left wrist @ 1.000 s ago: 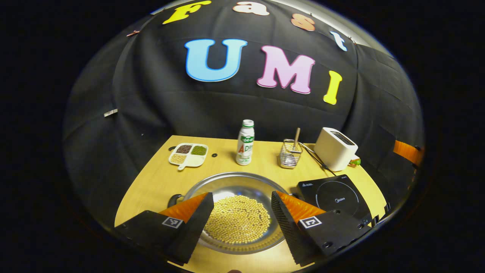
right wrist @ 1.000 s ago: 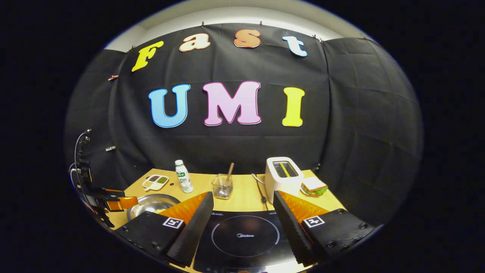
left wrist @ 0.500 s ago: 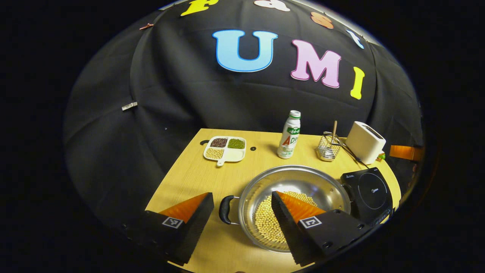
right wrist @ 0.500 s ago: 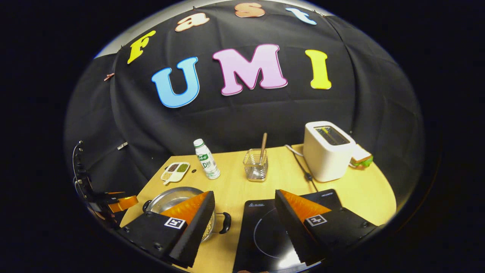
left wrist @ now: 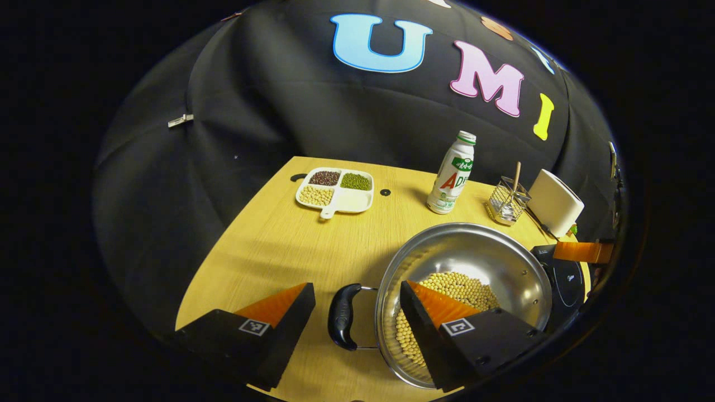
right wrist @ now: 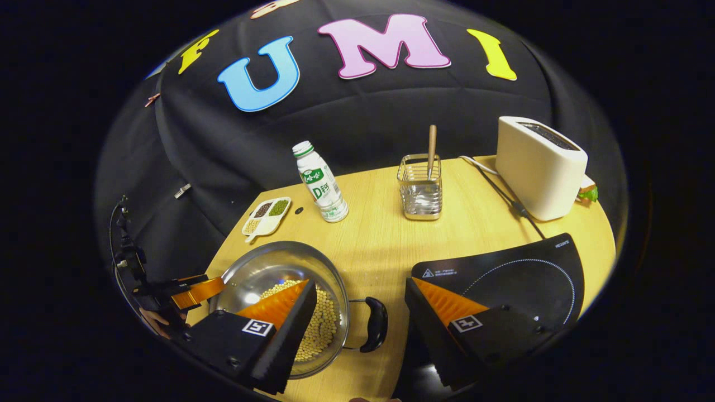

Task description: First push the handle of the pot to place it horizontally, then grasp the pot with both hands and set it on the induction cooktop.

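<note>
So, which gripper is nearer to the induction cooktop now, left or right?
Right. The right gripper has one finger over the induction cooktop, the other over the pot. The left gripper is at the pot's far handle, across from the cooktop.

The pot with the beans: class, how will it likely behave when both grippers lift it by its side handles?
The pot looks like rigid, shiny steel, so it likely won't flex, though the rim may be slippery. The loose beans probably add weight and would slide if it tilts. Its two side handles suggest a level lift from both sides is steadiest.
</note>
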The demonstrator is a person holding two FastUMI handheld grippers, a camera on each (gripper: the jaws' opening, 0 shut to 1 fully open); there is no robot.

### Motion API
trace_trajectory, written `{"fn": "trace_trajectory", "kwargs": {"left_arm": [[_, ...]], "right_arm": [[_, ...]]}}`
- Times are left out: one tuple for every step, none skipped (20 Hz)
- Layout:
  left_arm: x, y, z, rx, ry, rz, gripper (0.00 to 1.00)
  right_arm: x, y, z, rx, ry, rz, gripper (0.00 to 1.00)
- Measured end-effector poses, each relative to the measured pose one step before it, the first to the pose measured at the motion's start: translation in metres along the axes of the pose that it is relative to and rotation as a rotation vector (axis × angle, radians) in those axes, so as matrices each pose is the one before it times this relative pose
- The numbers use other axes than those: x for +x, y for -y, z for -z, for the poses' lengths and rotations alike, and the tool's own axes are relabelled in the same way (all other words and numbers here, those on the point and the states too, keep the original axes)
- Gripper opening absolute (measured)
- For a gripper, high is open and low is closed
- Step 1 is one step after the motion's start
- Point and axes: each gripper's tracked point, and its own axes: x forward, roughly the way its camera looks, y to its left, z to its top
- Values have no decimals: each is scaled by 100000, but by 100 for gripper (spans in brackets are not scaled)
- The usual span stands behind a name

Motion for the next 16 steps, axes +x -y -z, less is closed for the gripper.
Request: {"fn": "trace_trajectory", "kwargs": {"left_arm": [[418, 123, 368, -596, -842, 1209, 96], [480, 36, 264, -552, -961, 529, 96], [452, -15, 184, -309, -883, 287, 96], [336, 86, 241, -184, -1027, 565, 96], [337, 13, 341, 18, -858, 637, 96], [308, 84, 243, 412, -607, 595, 96], [217, -62, 172, 897, -700, -26, 96], [149, -37, 236, 853, -750, -186, 96], [199, -76, 44, 741, -240, -281, 96], [388, 31, 87, 502, -370, 459, 96], [176, 152, 22, 738, -452, 1024, 96], [267, 12, 71, 863, -504, 308, 95], [372, -46, 163, 593, -805, 195, 95], [318, 98, 142, 99, -766, 484, 94], [219, 31, 124, -142, -734, 318, 94], [177, 46, 284, -129, -1061, 741, 94]], "right_arm": [[380, 193, 383, -434, -771, 510, 99], [326, 174, 348, -155, -800, 507, 99], [329, 102, 530, 322, -1096, 255, 99], [312, 54, 447, 645, -1462, 11, 99], [200, 43, 603, 602, -1444, 280, 99], [287, 183, 475, 200, -1558, 1099, 99], [123, 133, 620, -138, -1704, 761, 99], [272, -181, 1, -378, 1239, -12, 99], [184, -241, 59, -279, 186, 144, 98], [181, -197, 225, -217, -714, 217, 99], [188, -126, 203, -699, 218, 818, 99], [265, -1, 110, -605, 131, 760, 94], [245, -200, 248, -312, -135, 625, 98], [301, -304, 473, 270, -905, 422, 98], [-160, -124, 347, -602, 118, 1439, 96], [452, -108, -104, -485, 255, 601, 95]]}}
